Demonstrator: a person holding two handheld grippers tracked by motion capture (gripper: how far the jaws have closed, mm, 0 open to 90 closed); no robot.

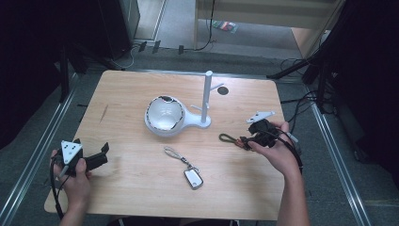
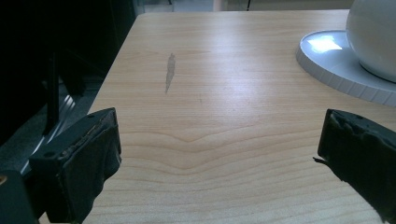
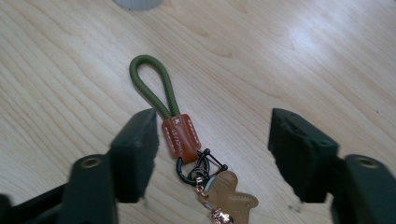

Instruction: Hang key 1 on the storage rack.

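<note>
From my high view, the right gripper (image 1: pixel 245 140) covers most of the green-loop keychain (image 1: pixel 229 138). My right gripper view crops its brown charm (image 3: pixel 229 198) at the bottom edge.

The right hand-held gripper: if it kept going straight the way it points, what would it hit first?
Probably the keychain: its brown tab and green loop lie on the table between the open jaws of the right hand-held gripper, directly ahead.

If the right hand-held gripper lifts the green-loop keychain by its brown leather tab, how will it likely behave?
The green-loop keychain is probably floppy: a cord loop, a stitched tab and a black ring joined loosely, so the small tan charm would likely dangle and swing. It looks light. The right hand-held gripper has its jaws open on either side of the tab, which seems flat enough to pinch.
</note>
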